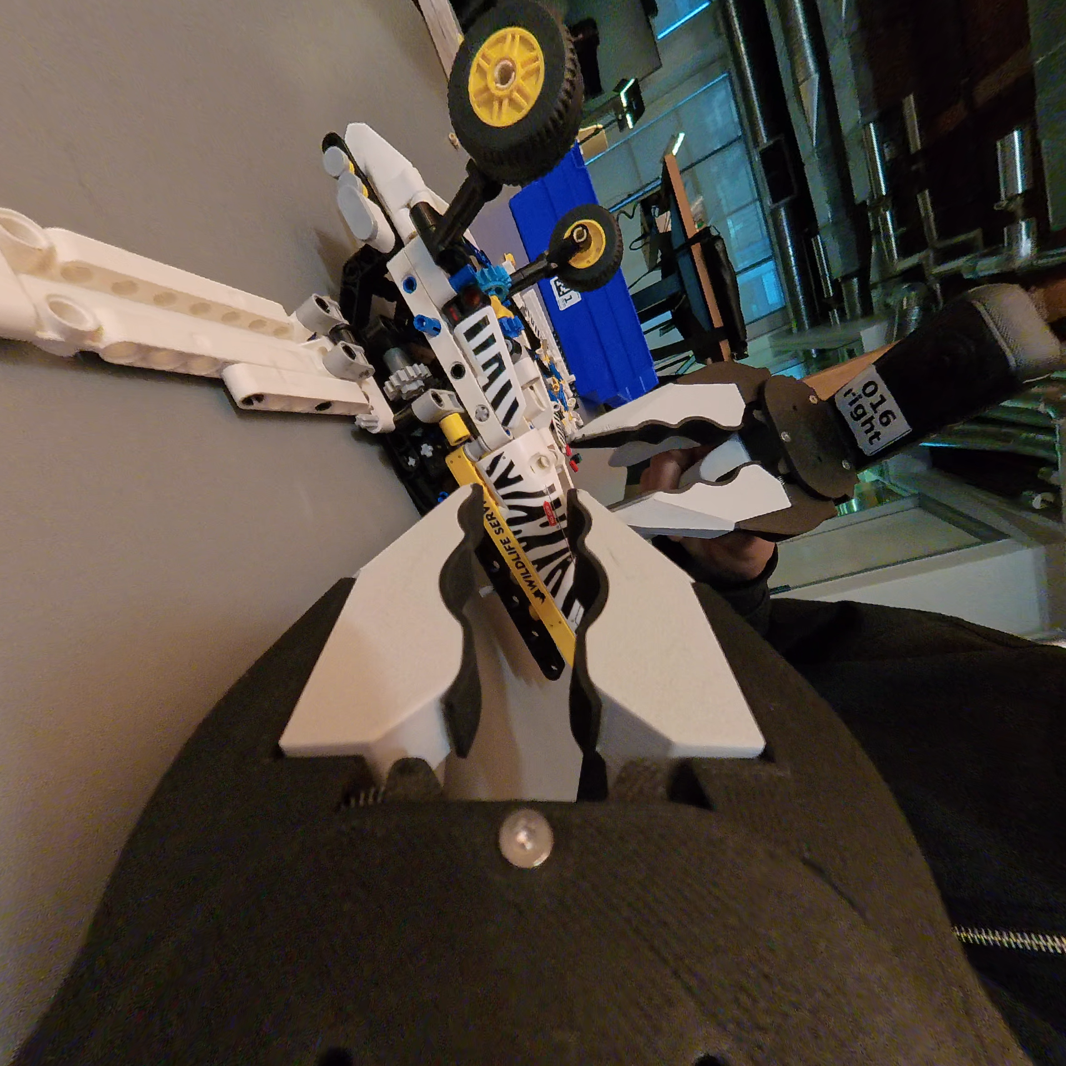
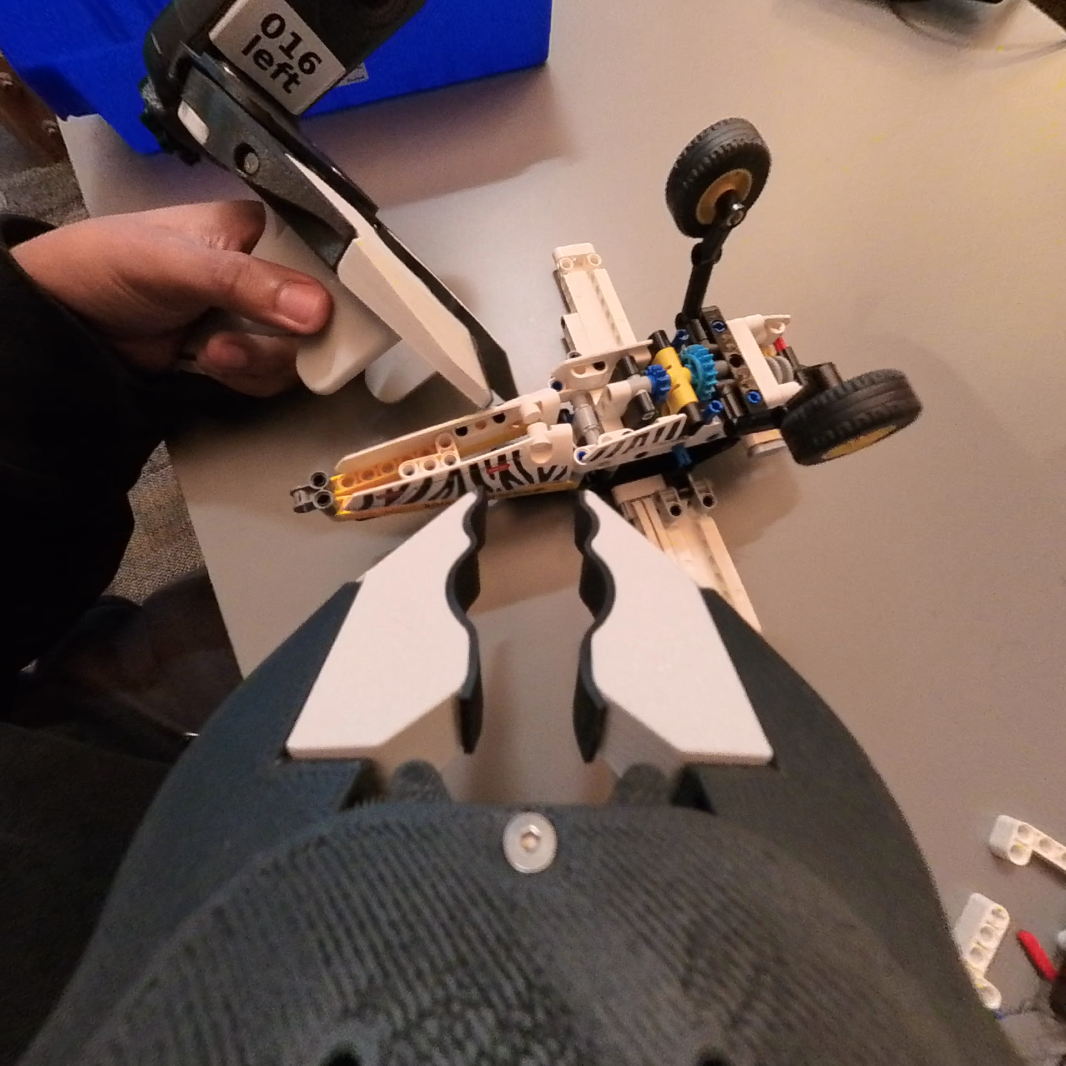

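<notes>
Left gripper (image 1: 522,507) astride toy plane (image 1: 536,542)

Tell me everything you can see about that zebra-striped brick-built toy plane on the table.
The toy plane is made of plastic bricks: white beams, zebra-striped panels, a yellow strip, blue gears and black tyres on yellow hubs. It lies on the grey table with its white wings flat and its wheels in the air. Its tail sits between the left claw's fingers; whether they press it is unclear. The open right claw is beside it.
</notes>
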A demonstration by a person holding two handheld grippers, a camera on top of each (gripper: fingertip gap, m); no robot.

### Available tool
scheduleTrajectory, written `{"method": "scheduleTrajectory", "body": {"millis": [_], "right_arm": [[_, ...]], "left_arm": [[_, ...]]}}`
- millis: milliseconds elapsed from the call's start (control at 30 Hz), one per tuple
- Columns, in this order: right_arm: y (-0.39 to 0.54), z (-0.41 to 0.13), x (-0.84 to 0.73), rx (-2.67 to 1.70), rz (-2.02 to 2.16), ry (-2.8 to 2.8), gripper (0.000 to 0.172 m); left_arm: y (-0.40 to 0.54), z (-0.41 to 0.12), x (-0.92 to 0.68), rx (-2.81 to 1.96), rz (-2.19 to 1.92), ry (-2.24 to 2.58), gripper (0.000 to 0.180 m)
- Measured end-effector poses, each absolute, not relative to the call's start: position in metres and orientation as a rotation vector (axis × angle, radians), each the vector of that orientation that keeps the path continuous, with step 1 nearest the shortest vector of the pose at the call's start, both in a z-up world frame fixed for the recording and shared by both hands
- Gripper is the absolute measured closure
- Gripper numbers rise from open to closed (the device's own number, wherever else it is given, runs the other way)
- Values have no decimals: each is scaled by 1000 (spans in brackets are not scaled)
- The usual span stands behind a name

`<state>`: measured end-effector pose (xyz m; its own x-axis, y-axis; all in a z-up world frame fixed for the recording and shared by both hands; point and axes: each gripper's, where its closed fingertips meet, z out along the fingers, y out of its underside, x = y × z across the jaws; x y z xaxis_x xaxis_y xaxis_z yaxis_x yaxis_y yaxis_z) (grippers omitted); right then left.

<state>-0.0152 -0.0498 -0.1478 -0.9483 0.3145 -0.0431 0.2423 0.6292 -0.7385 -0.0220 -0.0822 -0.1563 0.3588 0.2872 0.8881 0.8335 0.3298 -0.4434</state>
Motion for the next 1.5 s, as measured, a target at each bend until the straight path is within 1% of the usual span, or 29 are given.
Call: {"method": "scheduleTrajectory", "body": {"millis": [267,467,533,633,833,1033,1233,1500], "right_arm": [[-43,-145,-26,-531,1258,-2708,144],[-33,-145,-38,-583,1248,-2671,145],[-32,-142,-39,-611,1288,-2667,146],[-32,-134,-40,-674,1407,-2664,148],[-28,-132,-50,-751,1500,-2643,152],[-30,-134,-56,-750,1529,-2623,153],[-33,-136,-62,-721,1540,-2586,155],[-29,-135,-66,-728,1587,-2549,160]], "left_arm": [[-77,-158,-19,-1277,-486,-1181,156],[-42,-161,-1,-1411,-583,-1079,157],[-30,-157,3,-1417,-623,-1031,157],[-20,-153,10,-1427,-665,-983,162],[-32,-138,-6,-1328,-539,-958,168],[-63,-130,-36,-1154,-357,-1058,165],[-83,-134,-56,-1093,-148,-1168,162],[-77,-141,-57,-1160,-122,-1192,161]]}}
